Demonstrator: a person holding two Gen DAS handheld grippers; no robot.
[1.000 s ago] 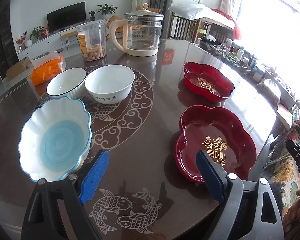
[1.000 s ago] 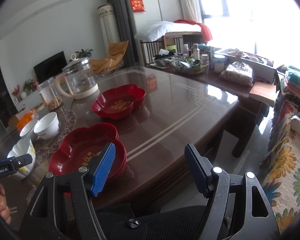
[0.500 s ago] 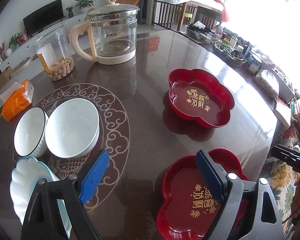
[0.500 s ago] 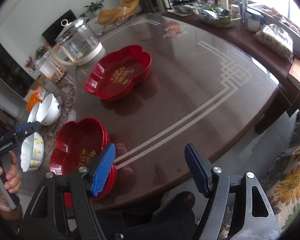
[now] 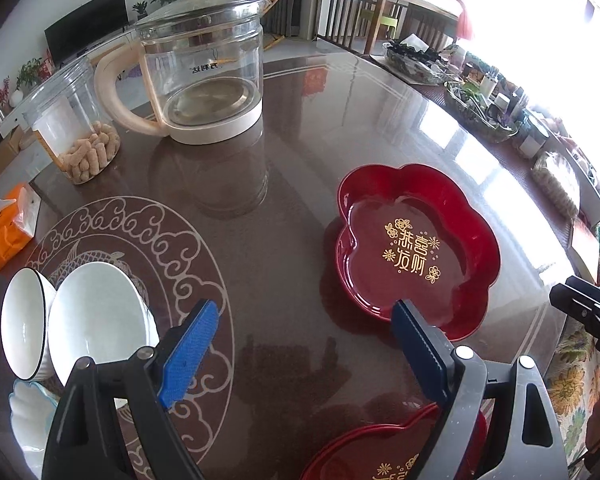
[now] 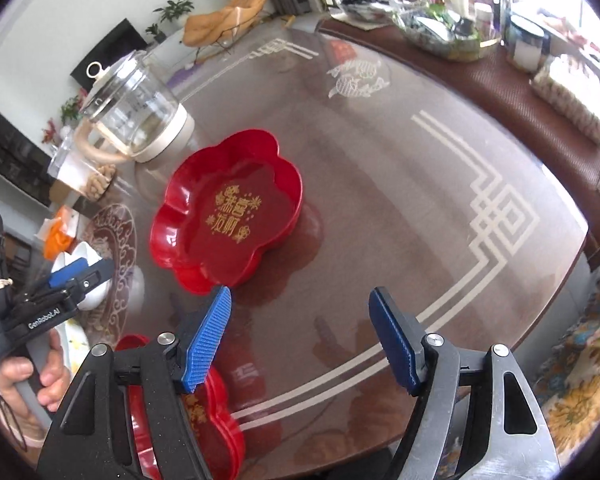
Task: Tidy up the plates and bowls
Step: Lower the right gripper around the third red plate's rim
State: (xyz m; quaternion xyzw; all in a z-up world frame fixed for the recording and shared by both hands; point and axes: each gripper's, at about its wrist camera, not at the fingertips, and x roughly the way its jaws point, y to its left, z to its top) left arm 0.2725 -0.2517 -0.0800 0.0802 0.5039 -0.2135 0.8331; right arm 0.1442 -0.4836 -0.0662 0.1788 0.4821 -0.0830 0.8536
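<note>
Far red flower-shaped plate (image 6: 228, 216): upper left of right gripper (image 6: 300, 344), nearer it than left gripper (image 5: 304, 352); both fingers apart, empty

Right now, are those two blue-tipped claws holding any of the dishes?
No. The left gripper and right gripper are both open and empty above the table.

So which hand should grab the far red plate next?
Probably right: the right tongs stand open with the far red plate just ahead, while the left tongs sit nearer the white bowls.
</note>
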